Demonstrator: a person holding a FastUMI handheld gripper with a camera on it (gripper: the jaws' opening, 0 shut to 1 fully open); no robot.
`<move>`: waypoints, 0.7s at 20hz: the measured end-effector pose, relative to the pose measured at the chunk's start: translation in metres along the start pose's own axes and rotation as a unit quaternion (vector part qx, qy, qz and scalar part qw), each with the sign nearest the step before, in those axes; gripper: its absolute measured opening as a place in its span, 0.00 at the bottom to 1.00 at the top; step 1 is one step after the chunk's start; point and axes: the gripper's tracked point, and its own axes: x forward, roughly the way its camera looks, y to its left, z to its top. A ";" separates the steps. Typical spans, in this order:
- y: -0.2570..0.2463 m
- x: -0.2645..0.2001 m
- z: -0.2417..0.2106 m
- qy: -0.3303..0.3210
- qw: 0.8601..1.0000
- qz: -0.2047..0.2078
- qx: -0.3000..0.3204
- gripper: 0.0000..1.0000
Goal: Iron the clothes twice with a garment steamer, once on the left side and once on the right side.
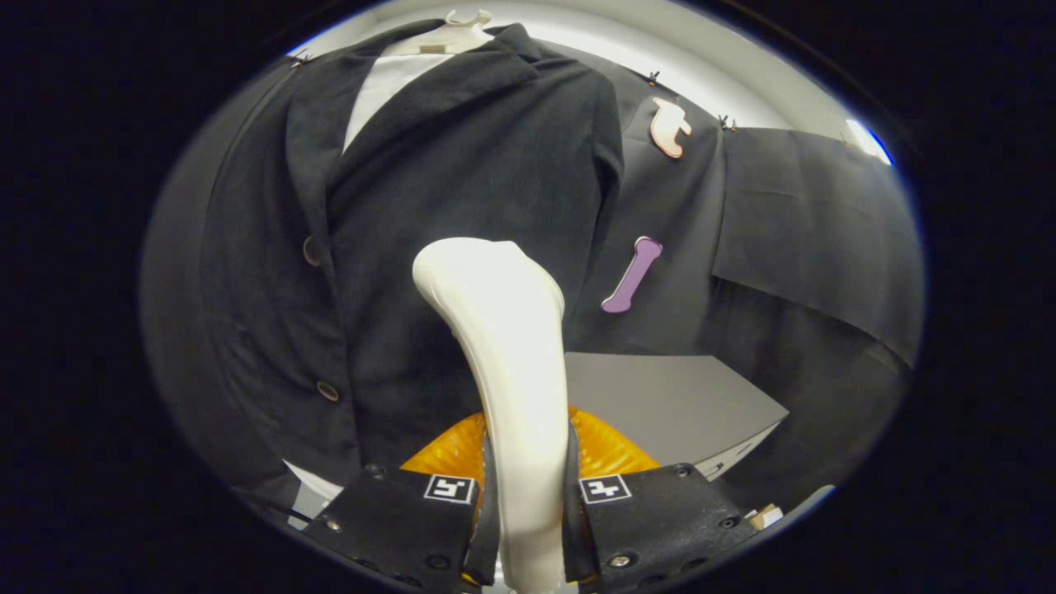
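Gripper (525,503) fingers closed tight on the white garment steamer (507,355), one black pad each side of its handle, no gap showing btwn pad and plastic. Each finger carries a small black-and-white marker tag on top. Steamer handle runs up from btwn the fingers, curves and widens into a rounded white head that leans a bit to the left, ending in front of the jacket's lower-mid front. Can't tell if the head actually touches the cloth or sits just off it. Orange rounded part (606,450) w/ ribbed shiny surface sits just ahead of the fingers, behind the handle, showing both sides of it. Beyond the fingers hangs the dark jacket (462,165) on a pale hanger (450,35), collar at the top, white shirt (381,87) showing in the lapel opening. Two buttons (312,251) down the jacket front, left of the steamer head, one above the other. Steamer head is over the panel right of the button line. Right of the jacket and further back, a grey flat board (668,396) w/ a pale edge, angled, beyond the right finger. Booth's black cloth wall behind everything, a second cloth sheet overlapping it far right.
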 end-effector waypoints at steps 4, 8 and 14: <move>0.006 0.004 -0.035 0.014 1.000 0.002 -0.008 0.33; 0.011 0.007 -0.052 0.010 1.000 0.004 -0.021 0.33; 0.026 0.003 -0.088 0.024 0.998 0.021 -0.046 0.33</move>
